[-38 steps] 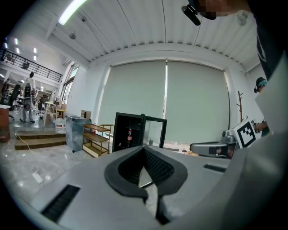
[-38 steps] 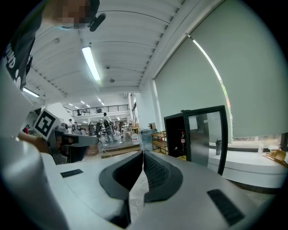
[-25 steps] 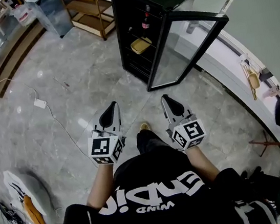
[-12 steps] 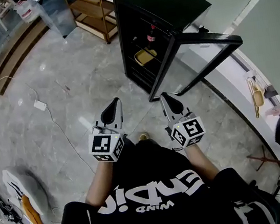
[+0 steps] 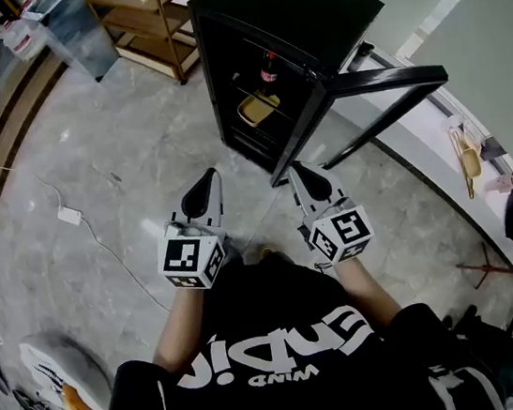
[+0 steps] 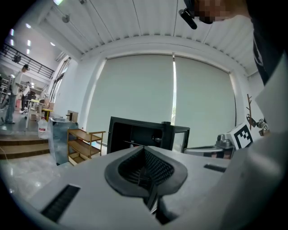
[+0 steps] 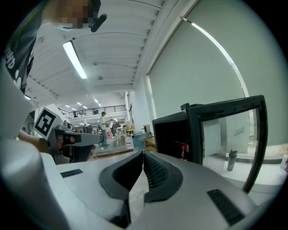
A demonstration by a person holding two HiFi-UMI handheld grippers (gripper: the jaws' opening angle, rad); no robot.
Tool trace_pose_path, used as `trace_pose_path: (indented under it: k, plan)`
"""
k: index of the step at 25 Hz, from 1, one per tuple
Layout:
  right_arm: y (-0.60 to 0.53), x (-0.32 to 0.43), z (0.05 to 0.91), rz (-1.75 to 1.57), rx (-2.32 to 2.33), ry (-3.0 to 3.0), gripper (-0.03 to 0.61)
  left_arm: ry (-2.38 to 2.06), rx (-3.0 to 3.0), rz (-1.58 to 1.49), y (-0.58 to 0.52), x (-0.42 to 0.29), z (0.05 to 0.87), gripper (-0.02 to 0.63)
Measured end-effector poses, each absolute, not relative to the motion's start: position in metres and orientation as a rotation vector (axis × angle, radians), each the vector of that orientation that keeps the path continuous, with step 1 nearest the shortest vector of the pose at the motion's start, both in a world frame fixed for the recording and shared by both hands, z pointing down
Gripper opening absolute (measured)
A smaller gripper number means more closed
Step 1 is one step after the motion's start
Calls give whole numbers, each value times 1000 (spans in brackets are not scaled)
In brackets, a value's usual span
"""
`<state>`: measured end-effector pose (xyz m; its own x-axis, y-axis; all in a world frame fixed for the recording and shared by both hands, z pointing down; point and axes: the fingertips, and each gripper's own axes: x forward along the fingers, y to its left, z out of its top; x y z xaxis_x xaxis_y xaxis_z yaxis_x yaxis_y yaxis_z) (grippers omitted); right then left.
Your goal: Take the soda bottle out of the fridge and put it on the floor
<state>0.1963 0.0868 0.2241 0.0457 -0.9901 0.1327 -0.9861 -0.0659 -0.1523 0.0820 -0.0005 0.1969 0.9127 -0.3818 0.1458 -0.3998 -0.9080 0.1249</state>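
The soda bottle [image 5: 267, 67] stands upright on an upper shelf inside the black fridge [image 5: 305, 8], at the far side of the scene, well apart from both tools. From above it sits beyond the gap between them, a little nearer the line of the right tool [image 5: 302, 176] than that of the left tool [image 5: 203, 193]. In the right gripper view the bottle [image 7: 183, 152] shows with a red label in the dark interior, just left of the door's frame and past the tool's tip [image 7: 143, 155]. That tool's jaws are pressed together with nothing between them. The left tool [image 6: 145, 150] is likewise closed narrow and empty, pointing toward the fridge [image 6: 135, 134] ahead. Both tools are held side by side, low in front of the person, over the grey stone floor [image 5: 90, 166]. The fridge's glass door [image 5: 391, 86] stands swung open to the right. On a shelf below the bottle lies a flat yellowish item [image 5: 257, 107], which cannot be identified more closely. Left of the fridge stands an open wooden shelf unit [image 5: 150, 20], and a white cable with an adapter [image 5: 69, 215] trails across the floor on the left.
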Motion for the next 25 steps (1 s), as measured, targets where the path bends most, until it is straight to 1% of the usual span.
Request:
trace_pose_path:
  k: [9,16,25]
  plan:
    - [40,201,240,-362,-2356,1987,25,-418,2950,233,-60,103,212,8]
    - [3,213,261,-379,-2424,1865,26,-269,2953,278,-103,122,240,8]
    - [-22,228,284,-377,-2452,1828,26,-209,2968,239,-132,150,259,8]
